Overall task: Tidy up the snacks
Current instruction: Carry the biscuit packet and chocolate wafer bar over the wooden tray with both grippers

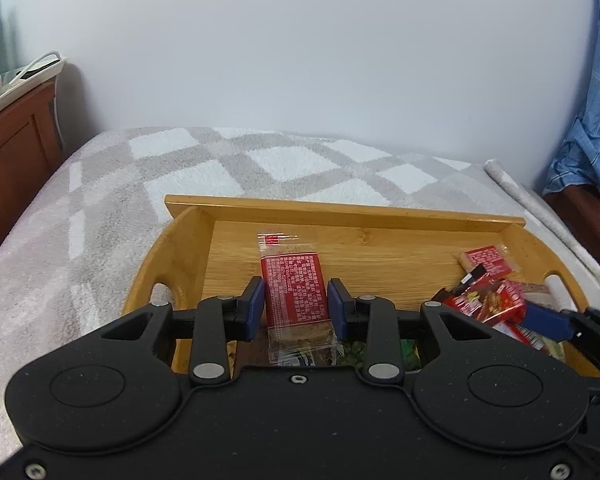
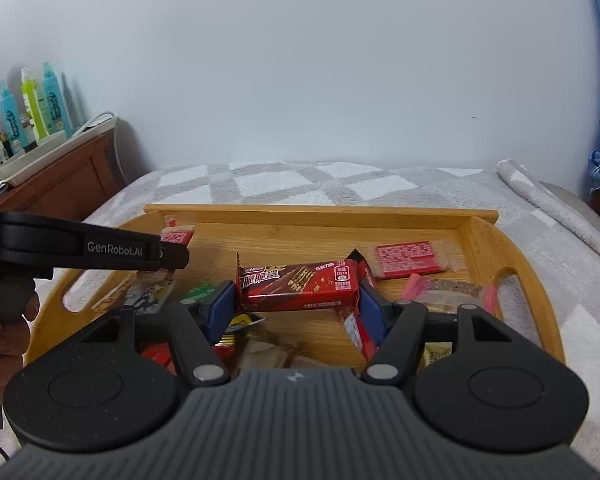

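My left claw (image 1: 296, 306) is clamped on a red-labelled clear-wrapped cake bar (image 1: 293, 294) over the bamboo tray (image 1: 340, 210) on the checked bed blanket (image 1: 140, 168); my right claw (image 2: 296, 306) grips a red chocolate wafer bar (image 2: 300, 286) crosswise, above the tray's loose snacks.
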The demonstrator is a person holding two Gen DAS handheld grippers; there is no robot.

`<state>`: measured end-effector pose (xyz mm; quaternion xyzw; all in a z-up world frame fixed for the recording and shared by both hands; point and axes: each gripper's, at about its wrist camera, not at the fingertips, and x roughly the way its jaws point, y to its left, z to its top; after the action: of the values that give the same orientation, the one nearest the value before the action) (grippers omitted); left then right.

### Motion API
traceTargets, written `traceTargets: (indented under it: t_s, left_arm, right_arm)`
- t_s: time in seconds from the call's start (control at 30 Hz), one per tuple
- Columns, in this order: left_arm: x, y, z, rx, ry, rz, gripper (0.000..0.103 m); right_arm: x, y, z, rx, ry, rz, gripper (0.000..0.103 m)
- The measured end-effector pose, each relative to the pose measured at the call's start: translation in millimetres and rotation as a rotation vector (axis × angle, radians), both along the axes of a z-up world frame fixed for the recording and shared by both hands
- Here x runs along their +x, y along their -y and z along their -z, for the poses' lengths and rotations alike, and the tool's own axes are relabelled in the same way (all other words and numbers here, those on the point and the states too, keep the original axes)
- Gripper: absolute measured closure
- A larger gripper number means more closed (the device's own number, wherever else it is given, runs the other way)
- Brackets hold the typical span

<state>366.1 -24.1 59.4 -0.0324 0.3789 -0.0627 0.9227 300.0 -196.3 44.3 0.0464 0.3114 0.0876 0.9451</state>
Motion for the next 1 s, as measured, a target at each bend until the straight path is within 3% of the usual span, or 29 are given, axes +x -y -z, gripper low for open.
traceTargets:
  t_s: [1.0]
  left_arm:
    - [7.4, 9.7, 16.2, 0.057, -0.012, -0.001, 0.072]
  right_arm:
    - [9.3, 2.1, 7.2, -0.041, -0.006, 0.024, 0.033]
